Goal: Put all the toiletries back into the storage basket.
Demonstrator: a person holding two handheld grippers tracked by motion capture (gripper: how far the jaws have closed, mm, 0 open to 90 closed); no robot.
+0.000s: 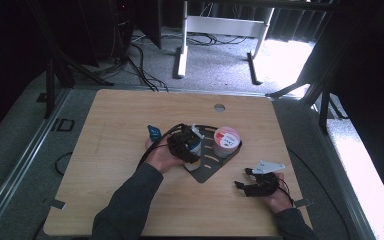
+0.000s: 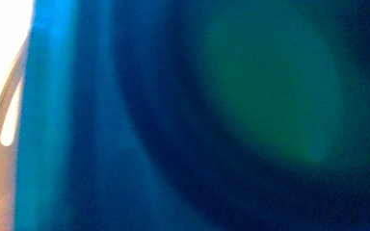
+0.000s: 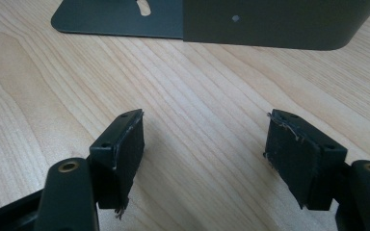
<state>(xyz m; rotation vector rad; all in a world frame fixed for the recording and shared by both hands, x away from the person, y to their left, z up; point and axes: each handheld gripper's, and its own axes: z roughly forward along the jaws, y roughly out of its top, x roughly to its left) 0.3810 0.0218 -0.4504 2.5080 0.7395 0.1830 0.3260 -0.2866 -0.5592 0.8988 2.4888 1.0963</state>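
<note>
Seen from above: left gripper (image 1: 187, 145) clamped on a blue-and-white cup (image 1: 195, 142) over the dark metal plate (image 1: 207, 167), pink-lidded tub (image 1: 226, 141) just beside. Up close, only blurred blue. Right gripper (image 3: 202, 144) gaping, empty, above bare table (image 3: 38, 86), near the plate's edge.

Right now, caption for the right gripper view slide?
Open right tool over bare wooden table, dark metal bracket ahead.
</note>
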